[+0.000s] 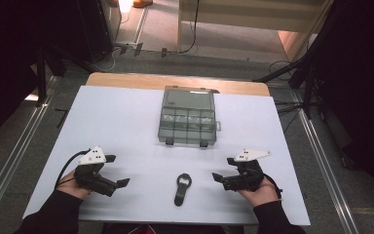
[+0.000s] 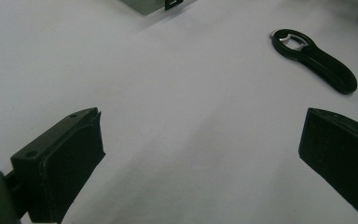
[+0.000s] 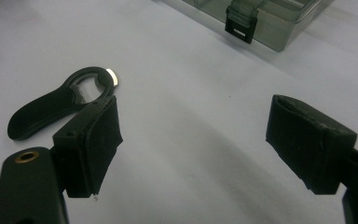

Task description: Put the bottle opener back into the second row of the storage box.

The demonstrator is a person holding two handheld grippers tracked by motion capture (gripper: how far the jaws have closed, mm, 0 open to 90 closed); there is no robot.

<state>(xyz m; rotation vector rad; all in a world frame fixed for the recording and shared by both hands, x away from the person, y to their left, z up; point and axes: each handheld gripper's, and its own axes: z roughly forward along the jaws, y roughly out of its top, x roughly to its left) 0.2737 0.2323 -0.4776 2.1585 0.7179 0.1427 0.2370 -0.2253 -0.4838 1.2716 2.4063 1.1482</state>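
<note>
Tongs: left and right both agape, empty, flanking bottle opener; no legible writing.

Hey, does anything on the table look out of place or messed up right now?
Nothing stands out. The compartment box sits closed and square on the white table, the bottle opener lies flat in front of it, and nothing looks spilled or broken.

bottle opener: matt black plastic, bright metal lip | compartment box: smoky see-through plastic, glossy, black clips | table cover: white, smooth, matt | tabletop edge: wood | gripper pads: black, matt, rubbery
</note>
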